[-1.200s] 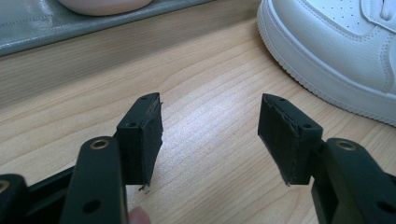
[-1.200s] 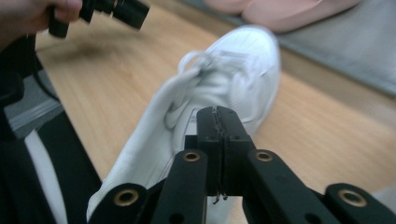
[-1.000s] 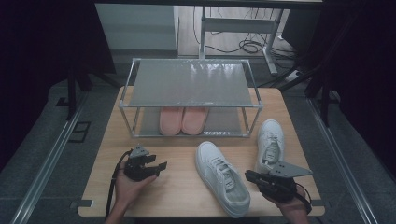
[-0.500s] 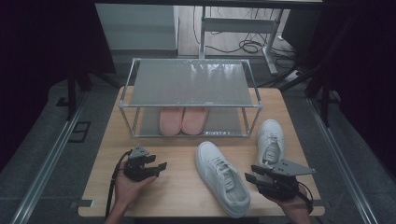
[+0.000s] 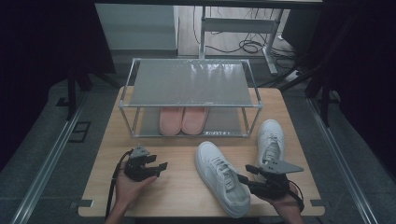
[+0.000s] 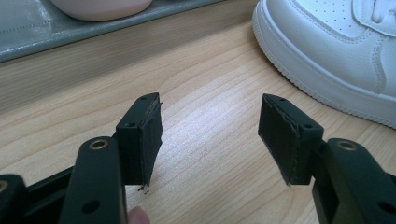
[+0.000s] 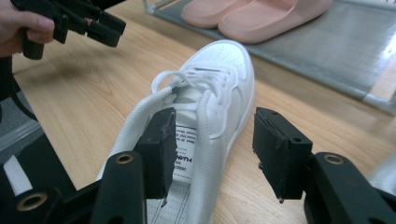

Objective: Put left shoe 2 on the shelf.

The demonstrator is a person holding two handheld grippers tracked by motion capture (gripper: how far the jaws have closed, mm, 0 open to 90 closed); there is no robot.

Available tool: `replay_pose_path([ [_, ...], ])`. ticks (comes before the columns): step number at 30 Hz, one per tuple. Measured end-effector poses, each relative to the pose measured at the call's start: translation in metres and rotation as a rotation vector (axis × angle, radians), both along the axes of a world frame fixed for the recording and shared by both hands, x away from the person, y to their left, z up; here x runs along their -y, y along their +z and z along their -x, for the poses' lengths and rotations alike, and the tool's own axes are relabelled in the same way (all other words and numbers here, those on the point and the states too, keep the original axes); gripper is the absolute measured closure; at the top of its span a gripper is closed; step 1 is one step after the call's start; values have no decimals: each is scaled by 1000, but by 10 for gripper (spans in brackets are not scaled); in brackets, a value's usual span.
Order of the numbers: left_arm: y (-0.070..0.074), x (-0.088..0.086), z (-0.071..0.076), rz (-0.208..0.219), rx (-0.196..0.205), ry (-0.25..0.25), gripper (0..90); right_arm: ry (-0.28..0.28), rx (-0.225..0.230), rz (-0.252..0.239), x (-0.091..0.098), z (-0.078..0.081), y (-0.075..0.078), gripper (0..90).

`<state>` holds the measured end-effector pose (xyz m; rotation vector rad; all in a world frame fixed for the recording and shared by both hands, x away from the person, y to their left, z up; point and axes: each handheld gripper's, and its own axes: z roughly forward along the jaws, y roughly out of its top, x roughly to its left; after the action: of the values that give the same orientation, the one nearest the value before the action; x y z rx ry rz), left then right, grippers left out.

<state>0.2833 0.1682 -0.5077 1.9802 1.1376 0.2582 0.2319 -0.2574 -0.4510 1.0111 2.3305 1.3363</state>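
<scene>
1. Grasp step under way, by the look of it: right gripper [image 5: 243,179] low at centre-right of the high view, jaws just opened wide around the heel collar of the near white sneaker [image 5: 221,177], one pad inside the opening, the other outside, neither pressing.
2. Not clamped yet; sidewall between the pads in the right gripper view [image 7: 212,154], shoe flat on the wooden table [image 5: 182,186].
3. Next move, as a judgement: close on the collar wall, lift level, carry toward the metal shoe rack [image 5: 191,84] in the upper middle of the frame.
4. Left gripper [image 5: 159,167] lower left of the high view, jaws apart on nothing, hovering over bare wood [image 6: 210,126].
5. Sneaker: white leather-look upper, white laces, toe toward the rack, a printed label on the tongue.
6. Second white sneaker [image 5: 270,140] right of centre, well apart from the jaws.
7. Pink slippers [image 5: 182,119] side by side on the rack's lower shelf; top shelf bare.
</scene>
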Motion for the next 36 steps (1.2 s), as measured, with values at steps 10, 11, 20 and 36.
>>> replay_pose_path([
  [10, 1, 0, 1, 8, 0, 3, 400, -16, -46, 48, -20, -16, -20, 519],
  [11, 1, 0, 1, 9, 0, 4, 400, -17, -46, 58, -24, -17, -21, 526],
  [20, 2, -1, 1, 9, 1, 5, 399, -71, -79, 121, -40, -29, -35, 651],
  [36, 1, -1, 1, 7, 0, 4, 400, -109, -67, 54, -38, -29, -39, 810],
])
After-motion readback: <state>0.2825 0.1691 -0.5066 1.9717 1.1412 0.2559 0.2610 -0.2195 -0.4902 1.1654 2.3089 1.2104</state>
